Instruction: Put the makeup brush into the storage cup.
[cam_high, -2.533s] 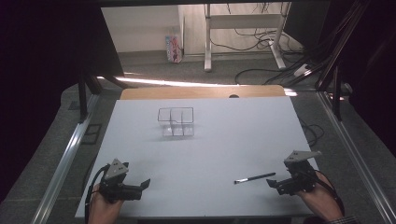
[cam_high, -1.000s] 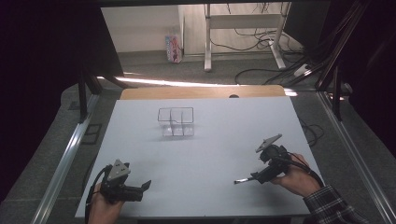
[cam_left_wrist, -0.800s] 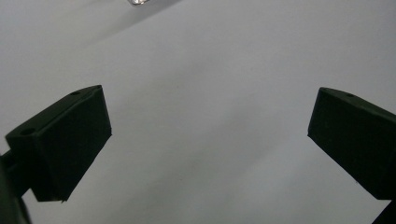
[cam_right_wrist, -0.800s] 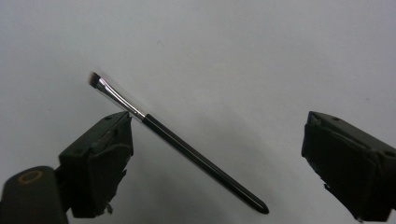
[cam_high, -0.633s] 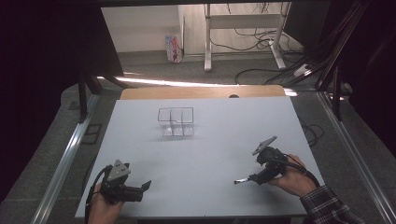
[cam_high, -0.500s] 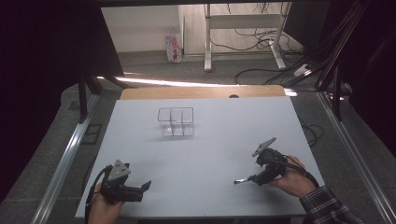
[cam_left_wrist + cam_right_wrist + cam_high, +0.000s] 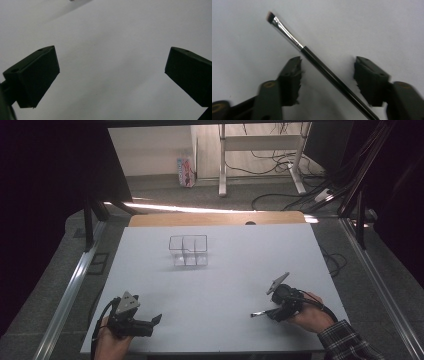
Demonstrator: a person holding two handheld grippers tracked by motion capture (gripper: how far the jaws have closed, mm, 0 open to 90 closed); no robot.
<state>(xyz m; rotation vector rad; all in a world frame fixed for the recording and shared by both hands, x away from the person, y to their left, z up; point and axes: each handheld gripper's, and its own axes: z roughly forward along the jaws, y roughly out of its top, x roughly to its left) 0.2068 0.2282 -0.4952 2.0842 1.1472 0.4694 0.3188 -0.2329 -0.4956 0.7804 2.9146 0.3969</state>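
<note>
Brush (image 7: 322, 67) flat on the table (image 7: 215, 285) between the right gripper (image 7: 325, 75)'s spread jaws, nothing pinched yet, so close squarely across the black handle; left gripper (image 7: 110, 75) gapes empty.

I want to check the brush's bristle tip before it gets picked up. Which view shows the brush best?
The right gripper view: the brush lies close up between the open jaws of the right gripper, angled bristle tip and silver ferrule sharp. The high view shows it as a thin dark line on the white table, too small for detail.
</note>
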